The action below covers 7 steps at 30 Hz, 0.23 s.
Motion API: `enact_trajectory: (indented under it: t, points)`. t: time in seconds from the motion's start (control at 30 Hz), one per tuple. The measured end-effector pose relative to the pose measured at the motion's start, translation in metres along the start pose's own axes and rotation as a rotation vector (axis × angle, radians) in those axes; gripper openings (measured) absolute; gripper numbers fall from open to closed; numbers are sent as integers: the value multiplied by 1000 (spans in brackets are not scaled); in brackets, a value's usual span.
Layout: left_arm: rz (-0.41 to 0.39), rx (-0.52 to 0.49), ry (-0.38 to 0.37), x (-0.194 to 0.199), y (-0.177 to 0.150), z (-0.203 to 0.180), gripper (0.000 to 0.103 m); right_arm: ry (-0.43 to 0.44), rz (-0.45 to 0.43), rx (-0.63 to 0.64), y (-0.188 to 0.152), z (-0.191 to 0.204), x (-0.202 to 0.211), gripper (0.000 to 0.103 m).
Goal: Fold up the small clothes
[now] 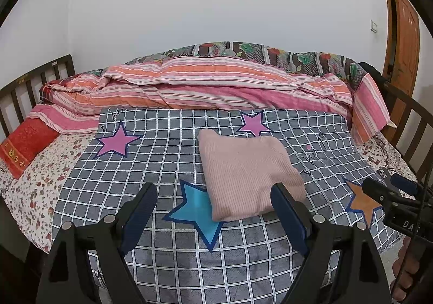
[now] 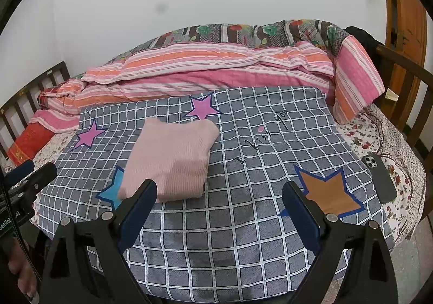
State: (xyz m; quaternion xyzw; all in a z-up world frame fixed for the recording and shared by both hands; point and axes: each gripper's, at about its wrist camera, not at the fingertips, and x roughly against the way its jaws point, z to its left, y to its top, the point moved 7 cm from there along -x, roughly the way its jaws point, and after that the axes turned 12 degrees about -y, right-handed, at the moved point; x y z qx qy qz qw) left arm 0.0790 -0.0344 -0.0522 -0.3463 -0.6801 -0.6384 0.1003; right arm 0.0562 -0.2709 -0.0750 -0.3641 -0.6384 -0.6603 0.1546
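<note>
- The pink top [image 1: 249, 174] lies folded into a neat block on the grid sheet [image 1: 162, 141], towards the middle of it, its near left corner over a blue star [image 1: 194, 206] and its far edge touching a pink star [image 1: 253, 122].
- Judging by its tidy shape, the folding of this piece looks done; no loose sleeve or hem shows, though the far side of the block is hard to read.
- What may be left is moving it aside or bringing another piece; no other small garment shows on the bed.
- The left gripper [image 1: 216, 212] hangs above the near edge of the sheet, jaws spread wide with nothing between them, clear of the top.
- The right gripper [image 2: 219, 209] is likewise wide open and empty, over bare sheet to the right of the top.
- Only the right wrist view shows the phone [image 2: 380, 178] fully, lying on the floral sheet near the right edge of the bed, and the whole orange star [image 2: 328, 191].
- The left wrist view shows the red pillow [image 1: 24, 147] at the left edge more clearly, and the right gripper from the side.
</note>
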Motion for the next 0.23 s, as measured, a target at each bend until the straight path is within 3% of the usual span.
enact_trajectory:
  t: [0.23]
  points:
    - [-3,0,-1,0,-1,0,85,0,-2,2,0,1,1,92]
